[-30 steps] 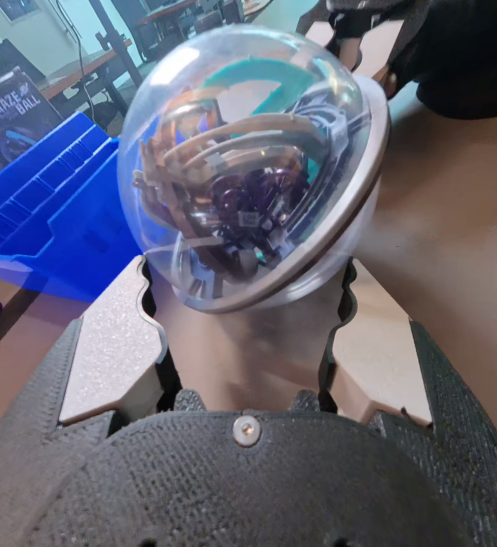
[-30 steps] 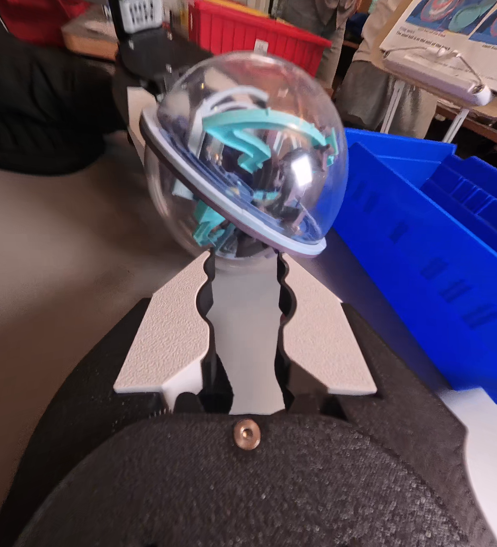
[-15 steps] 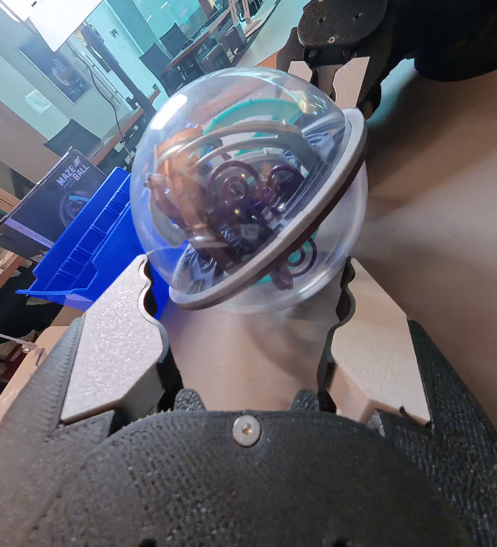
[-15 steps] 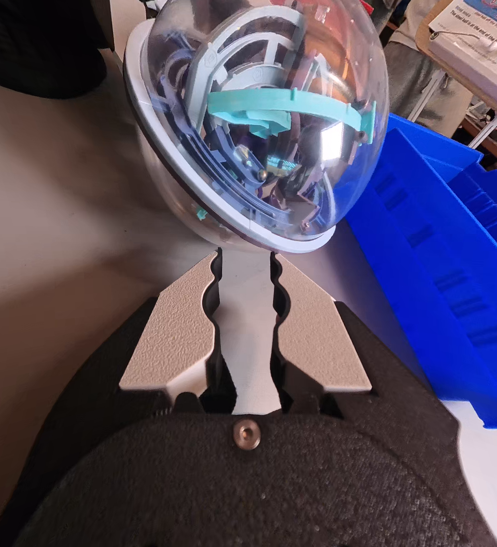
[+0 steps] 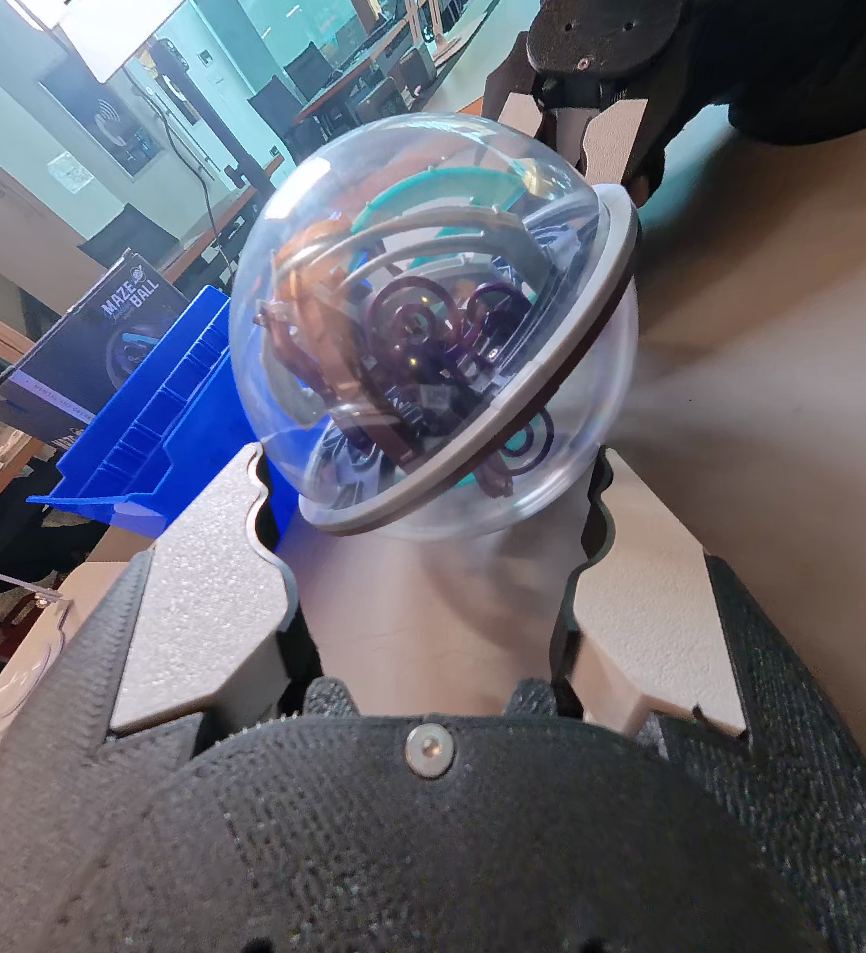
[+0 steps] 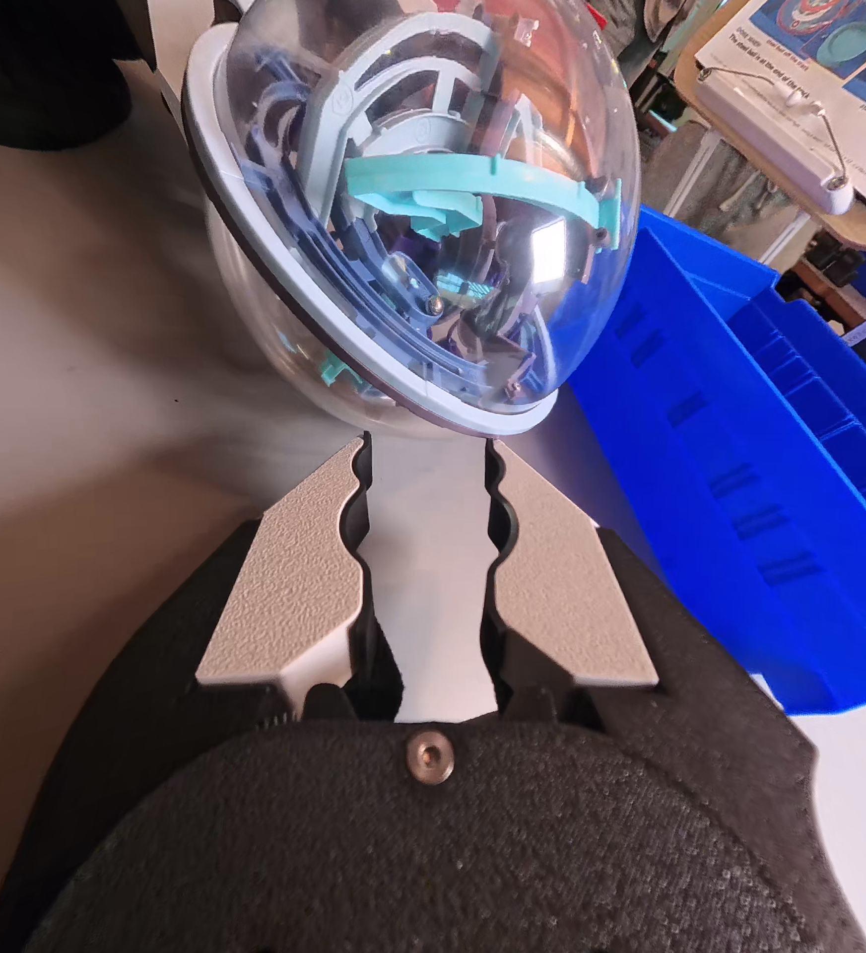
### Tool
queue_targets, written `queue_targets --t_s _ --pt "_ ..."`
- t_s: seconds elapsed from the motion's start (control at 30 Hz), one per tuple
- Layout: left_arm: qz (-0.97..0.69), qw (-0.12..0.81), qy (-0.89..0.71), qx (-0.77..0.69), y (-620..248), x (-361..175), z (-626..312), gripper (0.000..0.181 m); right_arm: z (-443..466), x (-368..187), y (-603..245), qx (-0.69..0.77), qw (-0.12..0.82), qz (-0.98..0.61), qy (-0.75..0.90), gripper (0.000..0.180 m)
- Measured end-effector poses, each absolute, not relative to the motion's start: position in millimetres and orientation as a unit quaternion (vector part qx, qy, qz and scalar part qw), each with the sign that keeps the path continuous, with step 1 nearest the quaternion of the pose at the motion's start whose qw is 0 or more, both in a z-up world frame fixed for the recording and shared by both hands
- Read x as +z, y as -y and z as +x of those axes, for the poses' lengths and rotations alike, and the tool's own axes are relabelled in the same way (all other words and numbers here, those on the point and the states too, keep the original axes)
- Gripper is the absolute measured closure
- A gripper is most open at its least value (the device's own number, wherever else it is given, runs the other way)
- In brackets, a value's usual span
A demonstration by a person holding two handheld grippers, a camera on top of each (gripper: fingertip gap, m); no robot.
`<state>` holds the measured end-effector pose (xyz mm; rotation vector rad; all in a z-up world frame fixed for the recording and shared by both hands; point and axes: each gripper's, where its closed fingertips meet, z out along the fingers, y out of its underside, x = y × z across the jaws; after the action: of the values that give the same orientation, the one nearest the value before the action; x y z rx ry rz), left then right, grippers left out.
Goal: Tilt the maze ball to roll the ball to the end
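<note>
Clear maze ball (image 6: pixel 410 222), frame centre, now tipped steeper; steel ball (image 6: pixel 435 306) has rolled along blue track, end not reached. Left gripper (image 5: pixel 428 490) wide, right gripper (image 6: pixel 428 443) narrower; contact unclear.

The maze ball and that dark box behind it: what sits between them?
In the left wrist view, a blue plastic bin lies between the maze ball and the dark box, which leans behind the bin.

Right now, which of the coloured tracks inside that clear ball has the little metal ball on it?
The blue track, hugging the pale rim on the sphere's lower left in the right wrist view. The steel ball sits on it; the teal track arches empty above.
</note>
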<state>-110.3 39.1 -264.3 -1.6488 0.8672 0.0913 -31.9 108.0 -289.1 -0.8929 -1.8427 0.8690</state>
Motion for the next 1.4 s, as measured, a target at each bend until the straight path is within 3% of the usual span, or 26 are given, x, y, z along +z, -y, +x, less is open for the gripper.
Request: queue_targets --t_s 0.17,0.33,0.47,0.7,1.2,1.4 --pt "-0.71 0.6 -0.367 0.033 -39.8 -262.4 -109.6 0.062 -33.6 -286.5 -118.1 0.342 0.455 -0.371 0.734 0.129" --pt "-0.704 0.614 -0.356 0.028 -38.6 -254.5 -112.8 0.083 -33.7 -284.4 -116.9 0.31 0.479 -0.345 0.745 0.124" --pt "-0.711 0.611 -0.347 0.015 -38.5 -255.0 -113.5 0.084 -33.5 -282.3 -119.3 0.295 0.494 -0.334 0.747 0.132" --pt "-0.71 0.615 -0.343 -0.004 -36.8 -256.4 -117.8 0.084 -30.3 -275.6 -119.1 0.226 0.549 -0.273 0.757 0.168" --pt "-0.738 0.575 -0.354 0.018 -41.8 -279.7 -130.1 0.083 -26.3 -249.0 -100.5 0.104 0.624 -0.173 0.755 0.173" --pt "-0.743 0.56 -0.362 0.048 -50.0 -286.2 -138.5 0.095 -20.7 -245.5 -87.7 0.049 0.644 -0.152 0.748 0.174"
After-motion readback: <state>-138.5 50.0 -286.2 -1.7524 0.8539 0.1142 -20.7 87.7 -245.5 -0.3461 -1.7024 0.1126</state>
